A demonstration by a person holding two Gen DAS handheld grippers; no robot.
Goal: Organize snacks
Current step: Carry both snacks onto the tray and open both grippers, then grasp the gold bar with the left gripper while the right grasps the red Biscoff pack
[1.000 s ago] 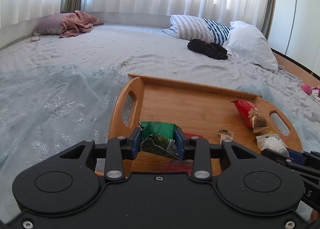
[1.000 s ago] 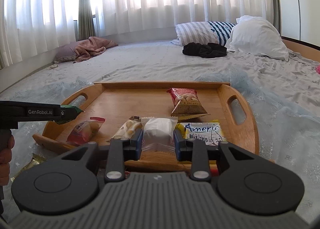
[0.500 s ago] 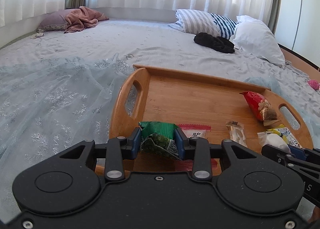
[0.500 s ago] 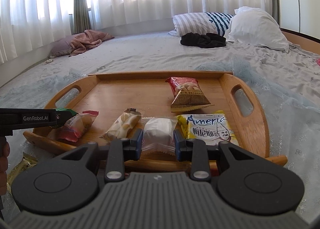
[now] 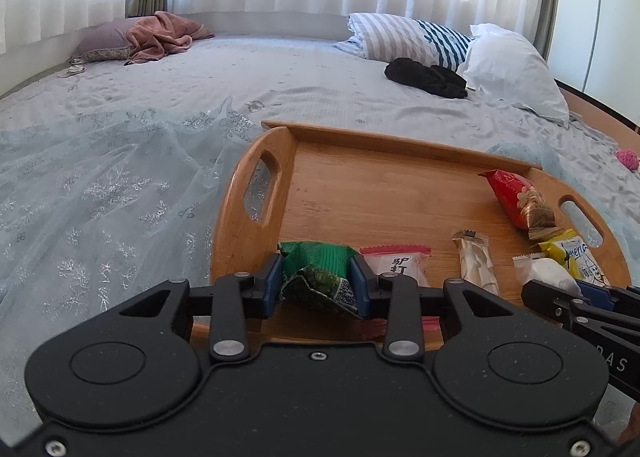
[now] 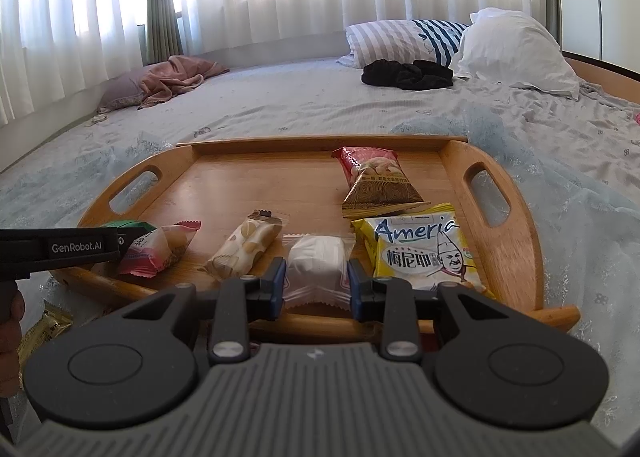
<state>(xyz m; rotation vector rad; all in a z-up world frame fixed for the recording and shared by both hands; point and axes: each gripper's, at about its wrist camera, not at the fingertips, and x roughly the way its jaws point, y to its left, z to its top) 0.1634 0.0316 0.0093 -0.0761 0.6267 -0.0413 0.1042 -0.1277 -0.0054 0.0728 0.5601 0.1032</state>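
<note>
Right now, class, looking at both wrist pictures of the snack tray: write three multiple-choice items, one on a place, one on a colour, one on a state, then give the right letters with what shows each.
1. Where does the wooden tray sit?
A. on a bed
B. on a kitchen counter
C. on a bare floor

2. What colour is the packet in the left gripper?
A. blue
B. green
C. orange

3. How does the right gripper stand?
A. wide open over bare wood
B. shut on the white packet
C. shut on the yellow packet

Answers:
1. A: bedsheet and pillows surround the tray.
2. B: the crumpled green packet sits between its pads.
3. B: both pads press the white packet, while the yellow packet lies free beside it.
</note>
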